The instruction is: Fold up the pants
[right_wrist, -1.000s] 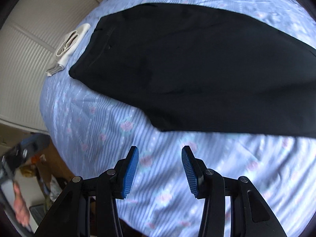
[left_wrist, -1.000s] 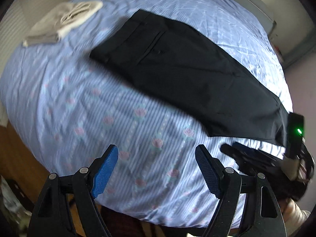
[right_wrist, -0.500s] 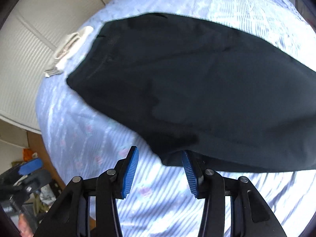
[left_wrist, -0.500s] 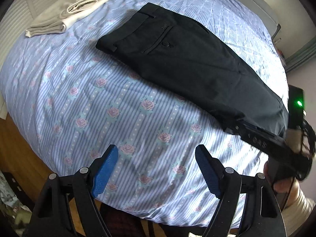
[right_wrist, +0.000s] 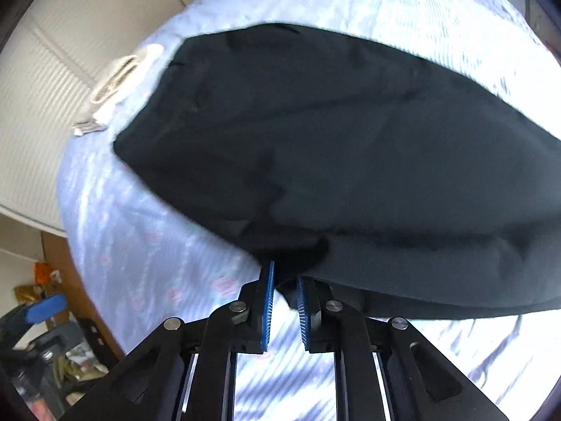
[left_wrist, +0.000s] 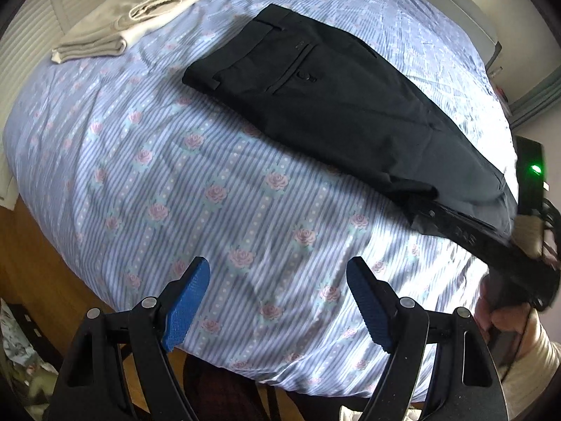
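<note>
Right gripper point(right_wrist: 283, 293) seemingly pinching pants point(right_wrist: 350, 161) hem, left gripper point(left_wrist: 277, 301) spread

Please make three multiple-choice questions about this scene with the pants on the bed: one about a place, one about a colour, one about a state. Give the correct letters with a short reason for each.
1. Where does the folded beige cloth lie?
A. on the black pants
B. on the bedsheet, beyond the waistband end of the pants
C. between the left jaws

2. What colour are the pants?
A. black
B. beige
C. red

3. What is the state of the right gripper?
A. wide open above the sheet
B. holding the beige cloth
C. nearly closed on the edge of the pants

Answers:
1 B: it rests on the striped floral bedsheet, apart from the pants.
2 A: the fabric is black in both views.
3 C: its jaws stand close together with dark fabric between them, while the left gripper is open and empty.
</note>
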